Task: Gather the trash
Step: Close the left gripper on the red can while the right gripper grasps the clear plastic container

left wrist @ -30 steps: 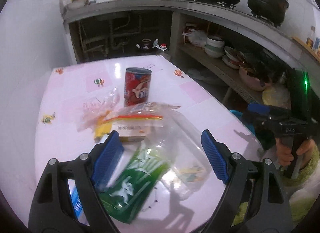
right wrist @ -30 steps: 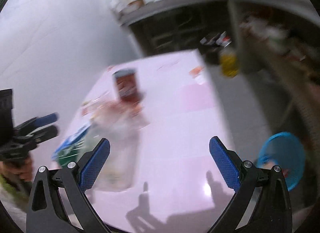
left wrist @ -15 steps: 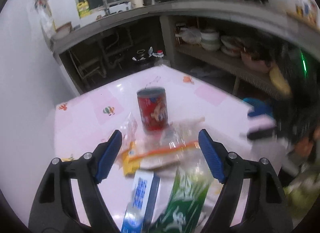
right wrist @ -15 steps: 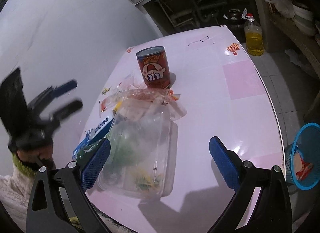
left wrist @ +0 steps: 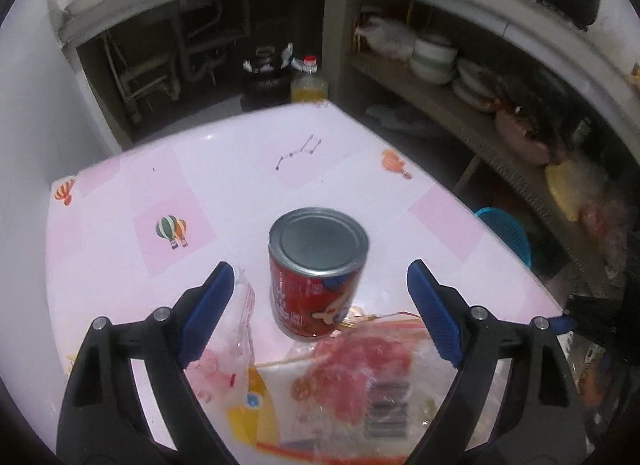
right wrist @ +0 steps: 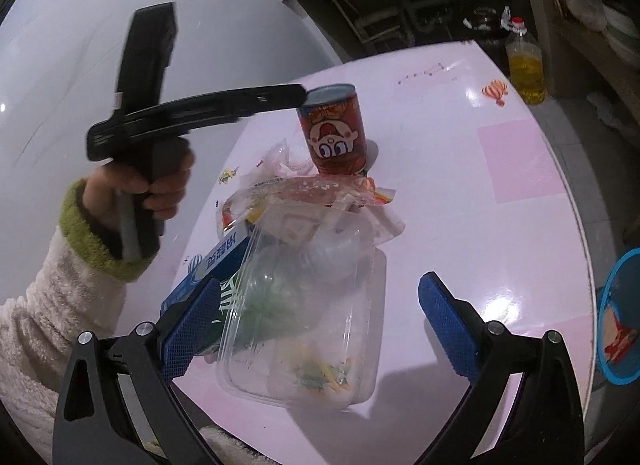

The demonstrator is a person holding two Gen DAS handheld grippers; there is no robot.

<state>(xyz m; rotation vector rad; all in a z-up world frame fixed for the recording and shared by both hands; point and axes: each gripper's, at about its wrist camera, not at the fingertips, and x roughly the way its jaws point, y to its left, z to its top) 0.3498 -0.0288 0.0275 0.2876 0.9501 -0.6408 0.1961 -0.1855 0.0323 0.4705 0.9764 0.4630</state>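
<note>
A red can [left wrist: 318, 241] stands upright on the pink table [left wrist: 120, 265]. My left gripper [left wrist: 317, 271] reaches over it from the near side; its jaws are opening, the can sits between them and neither pad touches it. In the right wrist view the left gripper [right wrist: 300, 95] hovers level with the can's [right wrist: 336, 129] top. My right gripper [right wrist: 320, 283] stands open above a clear plastic container [right wrist: 312, 325] and grips nothing. Under the container lie a green packet [right wrist: 268, 305] and a blue-and-white box [right wrist: 216, 261]. A clear bag with red contents [left wrist: 360, 361] lies in front of the can.
A crumpled clear wrapper [left wrist: 236, 329] lies left of the can. A blue basket [right wrist: 620, 325] stands on the floor off the table's right edge. An oil bottle [right wrist: 524, 61] stands on the floor beyond the far corner. Shelves with bowls [left wrist: 432, 57] run along the right.
My left gripper has moved forward from over the green packet to the red can, and its jaws have widened. The right gripper has shifted slightly over the clear container.
</note>
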